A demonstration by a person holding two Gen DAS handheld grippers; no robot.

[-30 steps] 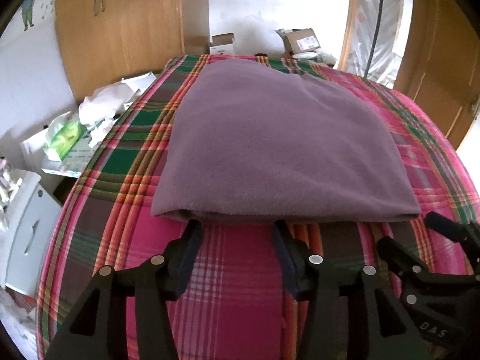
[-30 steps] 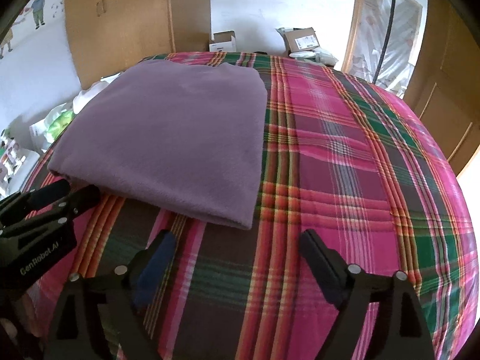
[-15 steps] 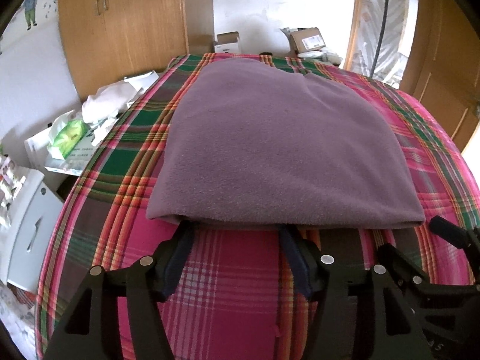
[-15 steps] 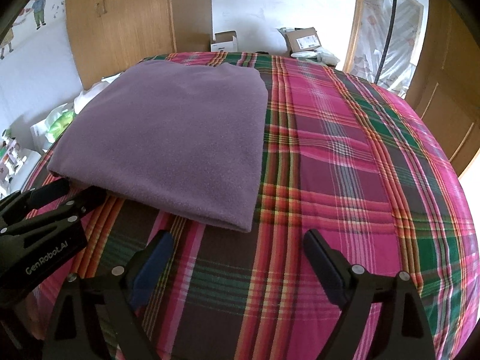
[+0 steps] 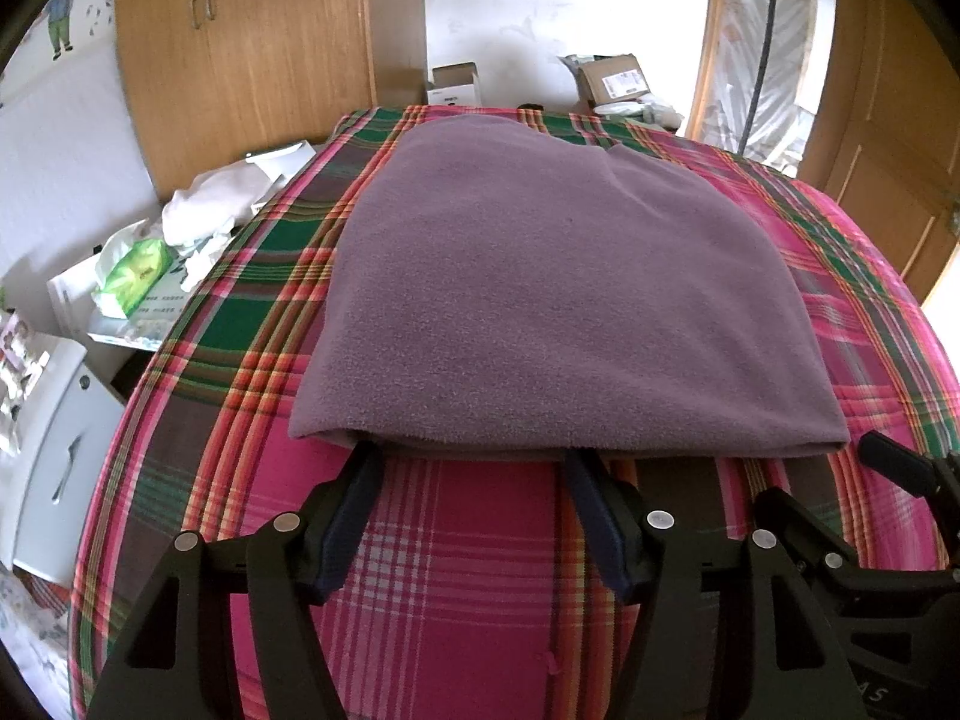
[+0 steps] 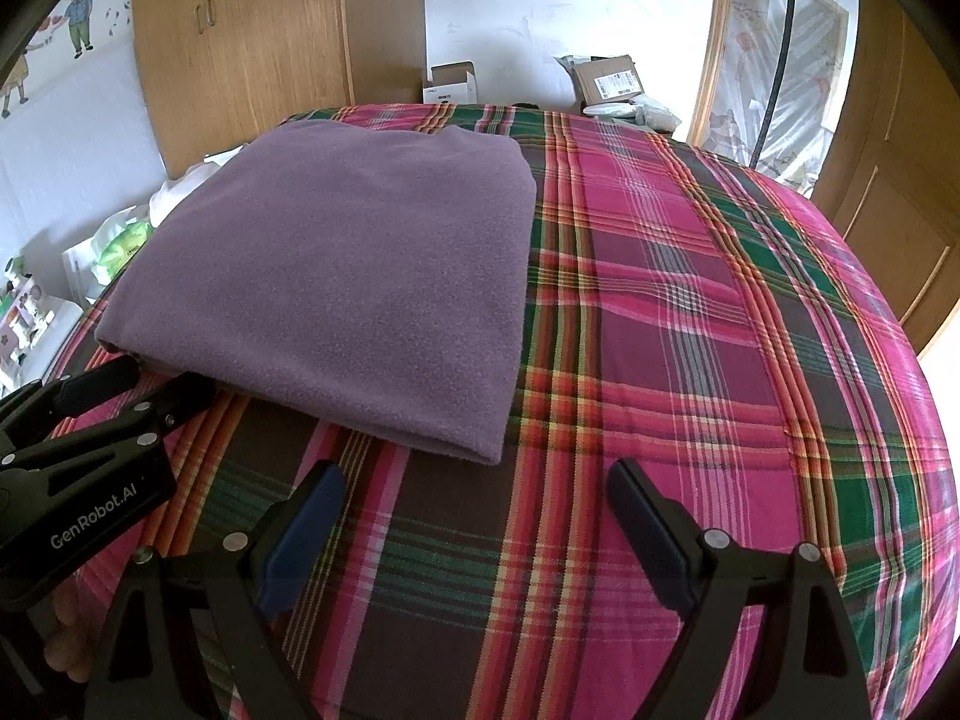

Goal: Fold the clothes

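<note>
A folded purple fleece garment lies flat on the plaid bedspread, toward its left half. My left gripper is open at the garment's near edge, both fingertips tucked just under the fold and hidden by it. The right wrist view shows the same garment, with the left gripper at its near left corner. My right gripper is open over bare bedspread, a short way in front of the garment's near right corner and holding nothing. It also shows as the right gripper in the left wrist view.
Left of the bed, white cloths and a green tissue pack sit near a white cabinet. Cardboard boxes stand beyond the far edge. Wooden wardrobes line the walls. Plaid cover lies bare to the garment's right.
My left gripper has slid forward, and its fingertips have gone from touching the garment's near edge to lying under it. The right gripper has hardly moved.
</note>
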